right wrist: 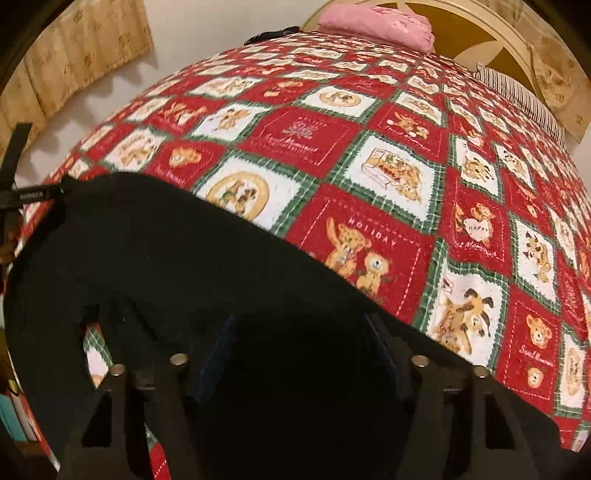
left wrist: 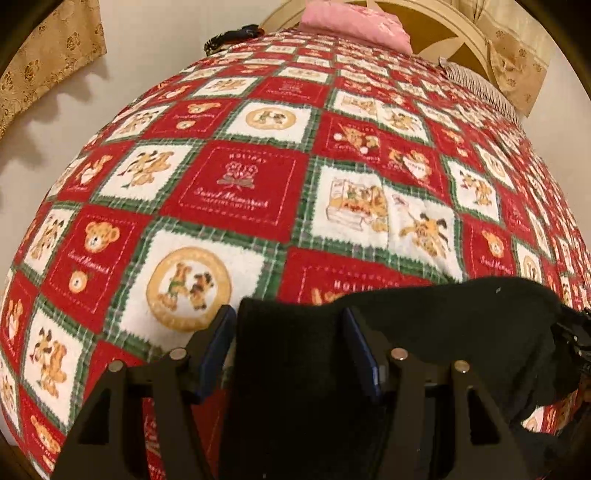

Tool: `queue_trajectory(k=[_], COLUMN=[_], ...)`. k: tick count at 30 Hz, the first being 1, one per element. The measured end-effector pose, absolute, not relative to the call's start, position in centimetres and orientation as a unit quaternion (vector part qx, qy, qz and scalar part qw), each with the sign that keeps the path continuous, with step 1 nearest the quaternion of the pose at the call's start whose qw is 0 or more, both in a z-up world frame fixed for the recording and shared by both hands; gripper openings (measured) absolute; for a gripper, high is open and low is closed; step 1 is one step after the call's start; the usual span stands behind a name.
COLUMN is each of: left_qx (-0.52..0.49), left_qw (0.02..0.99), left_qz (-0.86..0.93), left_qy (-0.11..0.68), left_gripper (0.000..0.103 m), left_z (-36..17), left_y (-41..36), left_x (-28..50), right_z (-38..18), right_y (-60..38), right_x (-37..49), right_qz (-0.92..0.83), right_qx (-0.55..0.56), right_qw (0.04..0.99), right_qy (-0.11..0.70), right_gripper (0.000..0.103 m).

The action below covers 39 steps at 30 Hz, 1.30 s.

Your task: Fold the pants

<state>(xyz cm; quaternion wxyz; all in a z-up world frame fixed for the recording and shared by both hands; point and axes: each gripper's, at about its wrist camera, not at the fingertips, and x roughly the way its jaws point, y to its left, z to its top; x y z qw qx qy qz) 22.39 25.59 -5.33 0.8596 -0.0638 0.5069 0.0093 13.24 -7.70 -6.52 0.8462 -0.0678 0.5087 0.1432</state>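
The black pants (left wrist: 443, 325) hang stretched between my two grippers above a bed. In the left wrist view my left gripper (left wrist: 288, 317) has black cloth filling the gap between its blue-padded fingers (left wrist: 221, 332), with the cloth running off to the right. In the right wrist view the pants (right wrist: 184, 266) drape over my right gripper (right wrist: 299, 321) and hide its fingertips; the cloth runs left to the other gripper (right wrist: 33, 194) at the frame edge. The jaws of both stand fairly wide with cloth between them.
The bed is covered by a red, white and green teddy-bear blanket (left wrist: 240, 184). A folded pink cloth (left wrist: 354, 22) lies at the far end by the cream headboard (right wrist: 491, 33). Gold curtains (left wrist: 48, 59) hang on the left wall.
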Motion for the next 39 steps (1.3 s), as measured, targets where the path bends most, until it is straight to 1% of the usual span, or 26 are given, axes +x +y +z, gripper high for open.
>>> queue_trajectory(k=[1, 2, 3, 4, 6, 8, 11, 16, 19, 22, 23, 24, 25, 26, 27, 28, 29, 30, 32, 35, 39], left_qx=[-0.065, -0.064, -0.060, -0.052, -0.050, -0.056, -0.047, -0.056, -0.071, -0.078, -0.073, -0.066, -0.062, -0.061, -0.061, -0.061, -0.061, -0.062, -0.072, -0.079, -0.091], left_qw=[0.861, 0.864, 0.865, 0.865, 0.865, 0.864, 0.864, 0.867, 0.867, 0.865, 0.866, 0.867, 0.868, 0.868, 0.869, 0.870, 0.870, 0.871, 0.873, 0.886, 0.904], left_qz=[0.010, 0.010, 0.009, 0.006, -0.010, -0.013, -0.007, -0.009, -0.007, -0.002, -0.001, 0.001, 0.001, -0.002, -0.004, -0.003, -0.002, -0.001, 0.000, -0.008, -0.014], left_qy=[0.504, 0.500, 0.499, 0.498, 0.500, 0.501, 0.501, 0.496, 0.494, 0.496, 0.495, 0.494, 0.493, 0.492, 0.491, 0.489, 0.489, 0.488, 0.482, 0.457, 0.417], left_gripper=[0.060, 0.056, 0.052, 0.049, 0.031, 0.026, 0.025, 0.025, 0.025, 0.025, 0.025, 0.025, 0.023, 0.017, 0.017, 0.017, 0.016, 0.016, 0.015, 0.015, 0.015], left_z=[-5.3, -5.3, -5.3, -5.2, -4.8, -4.6, -4.9, -5.0, -5.1, -5.2, -5.2, -5.1, -5.1, -5.0, -4.9, -4.8, -4.7, -4.5, -3.7, -1.3, 2.5], left_y=[25.5, 25.4, 25.1, 24.9, 24.6, 24.4, 24.1, 24.3, 24.6, 24.6, 24.4, 24.2, 24.0, 23.9, 23.8, 23.8, 23.9, 24.0, 24.2, 24.5, 25.0], left_x=[22.7, 22.7, 22.8, 22.8, 22.6, 22.6, 22.8, 22.8, 23.0, 23.2, 23.2, 23.3, 23.2, 23.2, 23.1, 23.1, 23.1, 23.1, 22.9, 22.1, 19.9], right_z=[-6.4, -6.4, -6.3, -6.2, -5.7, -4.9, -4.4, -5.7, -6.6, -6.6, -6.5, -6.5, -6.5, -6.6, -6.7, -6.8, -6.6, -6.3, -5.3, -2.7, 2.3], right_y=[-7.8, -7.7, -7.6, -7.5, -7.4, -8.0, -8.3, -8.0, -8.1, -8.1, -8.0, -7.9, -7.6, -7.0, -6.2, -5.5, -5.0, -5.0, -5.5, -5.4, -5.3], right_x=[13.3, 13.3, 13.3, 13.2, 13.1, 13.3, 13.5, 14.4, 14.8, 15.2, 15.3, 15.4, 15.3, 15.2, 15.0, 14.7, 14.6, 14.6, 14.7, 13.4, 10.4], right_qz=[0.146, 0.152, 0.159, 0.166, 0.171, 0.172, 0.171, 0.177, 0.181, 0.193, 0.198, 0.213, 0.228, 0.229, 0.225, 0.223, 0.227, 0.225, 0.214, 0.206, 0.203], right_qx=[-0.070, -0.073, -0.078, -0.083, -0.085, -0.064, -0.060, -0.067, -0.068, -0.060, -0.054, -0.045, -0.042, -0.056, -0.089, -0.119, -0.129, -0.120, -0.103, -0.105, -0.106], right_qw=[0.850, 0.850, 0.849, 0.847, 0.842, 0.850, 0.855, 0.846, 0.846, 0.850, 0.848, 0.842, 0.837, 0.834, 0.832, 0.830, 0.826, 0.825, 0.833, 0.855, 0.887], right_qy=[0.502, 0.499, 0.497, 0.498, 0.505, 0.494, 0.487, 0.499, 0.497, 0.487, 0.489, 0.493, 0.497, 0.498, 0.500, 0.498, 0.499, 0.505, 0.501, 0.464, 0.400], right_gripper=[0.039, 0.025, 0.014, 0.010, 0.009, 0.008, 0.008, 0.008, 0.011, 0.018, 0.028, 0.044, 0.051, 0.054, 0.052, 0.048, 0.028, 0.005, 0.005, 0.004, 0.004])
